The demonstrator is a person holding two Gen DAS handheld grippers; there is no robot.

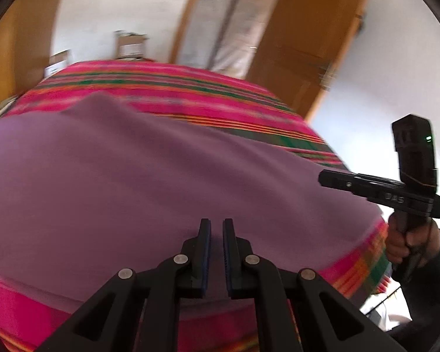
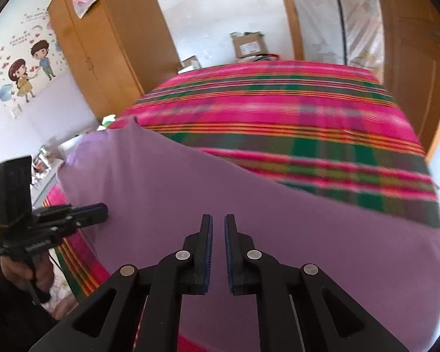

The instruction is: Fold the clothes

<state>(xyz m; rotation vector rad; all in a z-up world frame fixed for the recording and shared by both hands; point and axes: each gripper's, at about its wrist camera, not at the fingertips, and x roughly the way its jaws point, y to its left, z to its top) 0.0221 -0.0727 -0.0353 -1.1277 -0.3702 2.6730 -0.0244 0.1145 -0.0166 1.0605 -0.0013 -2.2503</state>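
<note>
Purple garment [image 1: 149, 176] spread flat on striped bedspread [image 2: 278, 102].
Left tongs [image 1: 216, 226] and right tongs [image 2: 218, 223]: both narrow gap, gripping nothing, poised above cloth.

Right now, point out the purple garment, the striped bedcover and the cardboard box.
purple garment [image 2: 249, 199], right wrist view, flat middle of the cloth.
striped bedcover [image 2: 278, 102], right wrist view, bare pink-and-green top.
cardboard box [image 2: 249, 45], right wrist view, front face.

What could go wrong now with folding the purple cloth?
1. Both views are blurred by motion, so a grab may miss the edge of the purple cloth.
2. The left hand-held gripper hangs over the cloth's middle, so closing there might pinch the striped blanket beneath too.
</note>
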